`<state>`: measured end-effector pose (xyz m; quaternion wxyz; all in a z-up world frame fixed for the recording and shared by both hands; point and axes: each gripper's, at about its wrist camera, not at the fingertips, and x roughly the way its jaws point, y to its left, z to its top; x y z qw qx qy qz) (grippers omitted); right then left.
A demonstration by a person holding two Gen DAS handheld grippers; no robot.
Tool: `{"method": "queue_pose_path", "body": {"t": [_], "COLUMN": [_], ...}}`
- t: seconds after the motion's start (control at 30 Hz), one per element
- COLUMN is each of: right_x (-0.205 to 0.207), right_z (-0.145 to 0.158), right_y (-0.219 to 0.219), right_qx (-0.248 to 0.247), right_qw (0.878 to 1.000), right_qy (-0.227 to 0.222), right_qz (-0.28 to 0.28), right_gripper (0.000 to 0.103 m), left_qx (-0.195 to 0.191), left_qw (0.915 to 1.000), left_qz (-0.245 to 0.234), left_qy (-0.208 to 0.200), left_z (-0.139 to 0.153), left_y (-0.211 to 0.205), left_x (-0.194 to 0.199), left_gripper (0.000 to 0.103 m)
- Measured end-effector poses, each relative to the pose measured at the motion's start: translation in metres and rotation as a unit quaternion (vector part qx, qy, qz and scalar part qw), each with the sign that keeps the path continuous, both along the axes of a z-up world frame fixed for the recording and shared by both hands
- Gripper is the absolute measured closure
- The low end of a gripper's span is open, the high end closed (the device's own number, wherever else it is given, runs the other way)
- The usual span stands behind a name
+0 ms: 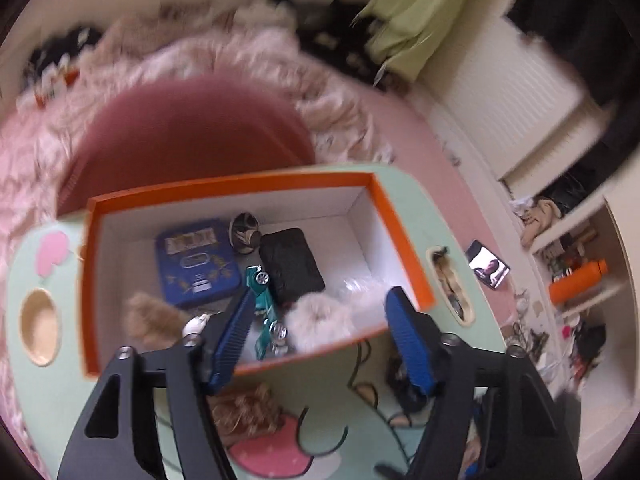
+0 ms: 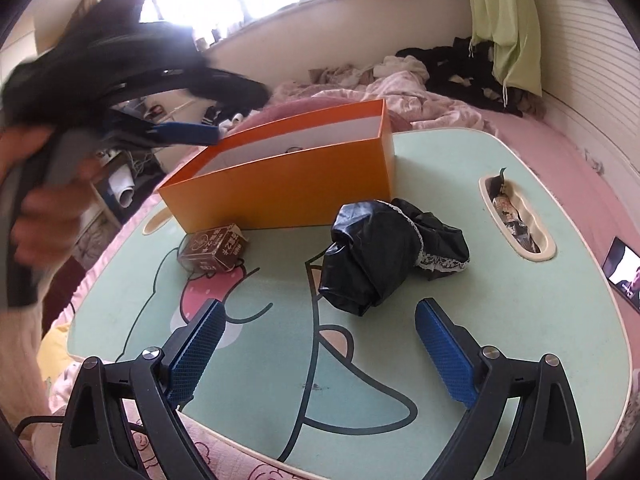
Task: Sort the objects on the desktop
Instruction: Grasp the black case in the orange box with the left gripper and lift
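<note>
An orange box (image 1: 402, 236) stands on the mint-green lap table (image 1: 452, 216). Inside lie a blue tin (image 1: 198, 262), a black wallet (image 1: 290, 266), a teal toy car (image 1: 266, 312), a small round speaker (image 1: 245, 229), a white fluffy ball (image 1: 320, 318) and a tan fluffy ball (image 1: 154, 320). My left gripper (image 1: 320, 324) hovers open and empty above the box. My right gripper (image 2: 320, 344) is open and empty above the near table. In front of it lie a crumpled black lace-trimmed cloth (image 2: 384, 248) and a small brown carton (image 2: 216, 250). The box (image 2: 280, 188) stands behind them.
The table (image 2: 520, 320) sits on a pink bed with rumpled bedding (image 2: 400, 88). A slot in the table's right side (image 2: 516, 216) holds small items. A phone (image 2: 626, 272) lies at the right. My hand with the left gripper (image 2: 120, 120) is at the upper left. Shelves (image 1: 576, 272) stand right.
</note>
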<state>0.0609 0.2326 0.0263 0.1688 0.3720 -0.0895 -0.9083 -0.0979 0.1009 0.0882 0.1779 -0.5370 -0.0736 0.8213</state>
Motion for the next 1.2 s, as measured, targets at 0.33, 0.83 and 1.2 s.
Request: {"method": "queue_pose_path", "body": {"t": [0.33,0.83,1.2], "right_x": [-0.001,-0.001,0.000], "right_z": [-0.002,-0.002,-0.002], "right_y": [0.005,0.005,0.005], "right_qx": [-0.013,-0.019,-0.017], "right_qw": [1.000,1.000,1.000], "right_qy": [-0.003,-0.001,-0.001], "right_qz": [0.000,-0.001,-0.001], "right_gripper": [0.007,0.007,0.006], "left_qx": [-0.068,-0.018,0.085], "left_qw": [0.9955,0.9991,0.9938], "left_qz": [0.039,0.010,-0.050], "left_qy": [-0.053,-0.037,0.051], "left_z": [-0.033,-0.041,-0.004], "left_y": [0.028,0.033,-0.041], "left_x": [-0.045,-0.047,0.057], "left_gripper": [0.066,0.074,0.074]}}
